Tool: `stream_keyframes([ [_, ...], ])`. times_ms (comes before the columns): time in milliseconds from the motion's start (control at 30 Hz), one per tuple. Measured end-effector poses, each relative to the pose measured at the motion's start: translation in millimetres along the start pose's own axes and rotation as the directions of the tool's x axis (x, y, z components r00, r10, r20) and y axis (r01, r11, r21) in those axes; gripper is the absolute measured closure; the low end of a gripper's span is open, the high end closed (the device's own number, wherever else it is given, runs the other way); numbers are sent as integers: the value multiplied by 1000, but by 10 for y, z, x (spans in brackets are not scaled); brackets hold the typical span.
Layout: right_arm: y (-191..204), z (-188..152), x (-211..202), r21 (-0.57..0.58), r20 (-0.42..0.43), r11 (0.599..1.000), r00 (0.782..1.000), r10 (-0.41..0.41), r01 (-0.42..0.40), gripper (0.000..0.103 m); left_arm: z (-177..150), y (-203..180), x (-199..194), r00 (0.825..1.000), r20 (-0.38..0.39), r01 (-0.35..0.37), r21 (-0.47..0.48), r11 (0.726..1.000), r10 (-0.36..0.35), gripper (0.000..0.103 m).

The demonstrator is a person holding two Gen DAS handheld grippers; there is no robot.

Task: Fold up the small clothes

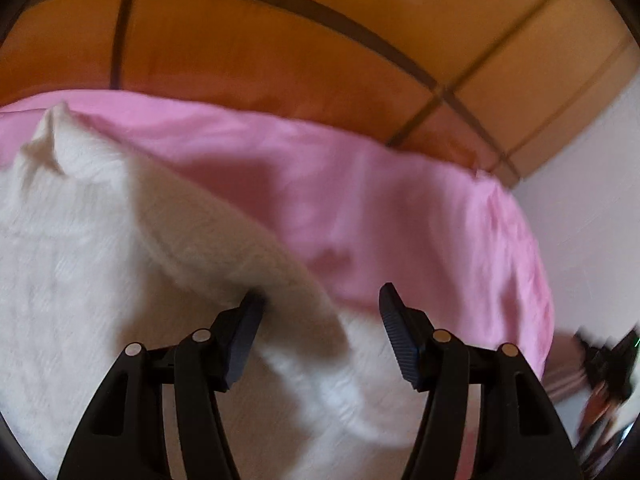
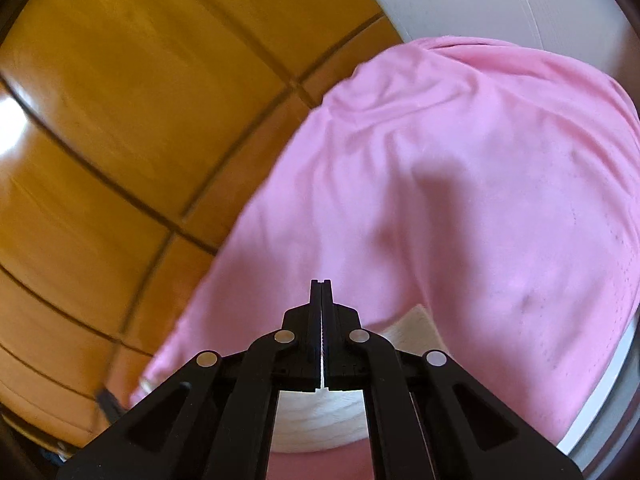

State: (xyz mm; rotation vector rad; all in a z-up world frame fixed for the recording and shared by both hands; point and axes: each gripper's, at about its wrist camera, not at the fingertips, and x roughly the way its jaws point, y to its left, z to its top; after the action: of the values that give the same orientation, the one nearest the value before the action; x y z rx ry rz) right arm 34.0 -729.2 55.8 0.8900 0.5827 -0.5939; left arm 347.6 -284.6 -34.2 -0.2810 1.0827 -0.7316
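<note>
A white textured cloth (image 1: 100,248) lies rumpled over a pink garment (image 1: 360,208) in the left wrist view. My left gripper (image 1: 320,300) is open, and a raised fold of the white cloth runs between its fingers. In the right wrist view my right gripper (image 2: 321,292) is shut, with a thin white edge of cloth showing between its pads. The white cloth (image 2: 316,420) lies under it, on the pink garment (image 2: 460,200).
The clothes lie on a white table (image 2: 600,412) whose edge shows at the lower right. An orange tiled floor (image 2: 120,120) with dark grout lines lies beyond. A white wall (image 1: 592,220) is at the right. Dark blurred objects (image 1: 604,364) sit at the far right.
</note>
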Motion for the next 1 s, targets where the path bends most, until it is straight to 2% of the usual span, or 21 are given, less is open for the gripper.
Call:
stream_keyframes([
  [33, 47, -40, 53, -47, -30, 999, 1000, 2, -3, 101, 44, -14, 15, 1000, 6, 2, -11, 1000, -2, 43],
  [67, 132, -99, 74, -121, -46, 993, 999, -17, 11, 85, 104, -33, 30, 1000, 16, 2, -19, 1000, -2, 43],
  [100, 210, -162, 77, -195, -49, 981, 998, -37, 27, 60, 141, -46, 42, 1000, 16, 7, -18, 1000, -6, 43],
  [167, 468, -432, 64, -411, -60, 911, 997, -58, 28, 41, 185, -92, 73, 1000, 17, -6, -3, 1000, 6, 43],
  [200, 580, -593, 67, -506, -88, 862, 994, -63, 10, 36, 187, -105, 75, 1000, 19, -10, 6, 1000, 10, 42],
  [233, 701, -818, 106, -620, -115, 784, 989, -97, 5, 36, 189, -113, 79, 1000, 21, -12, 10, 1000, 12, 42],
  [300, 809, -1236, 234, -786, -111, 617, 975, -192, 32, 36, 162, -99, 65, 1000, 24, -18, 6, 1000, 18, 41],
  [367, 785, -1493, 365, -846, -141, 532, 960, -241, 9, 36, 161, -98, 68, 999, 24, -27, 10, 1000, 27, 41],
  [400, 758, -1648, 457, -887, -126, 462, 950, -285, 21, 36, 158, -100, 62, 999, 26, -33, 15, 999, 32, 41],
  [433, 726, -1760, 538, -916, -96, 398, 943, -318, 41, 36, 152, -97, 47, 999, 28, -36, 18, 999, 35, 40],
  [500, 642, -1915, 719, -952, -43, 297, 925, -377, 76, 36, 154, -104, 46, 999, 29, -37, 18, 999, 37, 40],
  [533, 612, -1928, 783, -954, 6, 272, 920, -393, 123, 38, 151, -113, 43, 999, 31, -37, 22, 999, 37, 40],
  [567, 587, -1911, 835, -950, 43, 267, 917, -395, 160, 48, 155, -118, 56, 999, 32, -42, 27, 999, 41, 40],
  [633, 544, -1851, 937, -941, 27, 301, 921, -388, 155, 56, 150, -140, 64, 998, 32, -50, 45, 998, 49, 39],
  [667, 541, -1836, 957, -940, 29, 303, 922, -387, 157, 79, 145, -156, 62, 998, 33, -55, 62, 997, 53, 39],
  [700, 554, -1821, 998, -938, 40, 302, 916, -399, 173, 95, 154, -183, 84, 998, 32, -58, 74, 996, 55, 39],
  [733, 570, -1765, 986, -931, 49, 314, 916, -398, 186, 95, 156, -193, 85, 998, 31, -59, 90, 994, 56, 39],
  [800, 643, -1602, 875, -912, 56, 360, 932, -359, 194, 96, 180, -222, 107, 998, 31, -57, 115, 992, 54, 39],
  [867, 752, -1383, 700, -879, 61, 433, 948, -313, 199, 96, 219, -216, 128, 998, 29, -60, 131, 990, 57, 39],
  [967, 921, -913, 545, -804, 5, 577, 972, -237, 144, 96, 303, -211, 185, 997, 37, -66, 124, 990, 62, 39],
  [1000, 986, -748, 566, -785, 2, 603, 973, -231, 145, 96, 351, -210, 215, 997, 41, -70, 116, 991, 65, 39],
])
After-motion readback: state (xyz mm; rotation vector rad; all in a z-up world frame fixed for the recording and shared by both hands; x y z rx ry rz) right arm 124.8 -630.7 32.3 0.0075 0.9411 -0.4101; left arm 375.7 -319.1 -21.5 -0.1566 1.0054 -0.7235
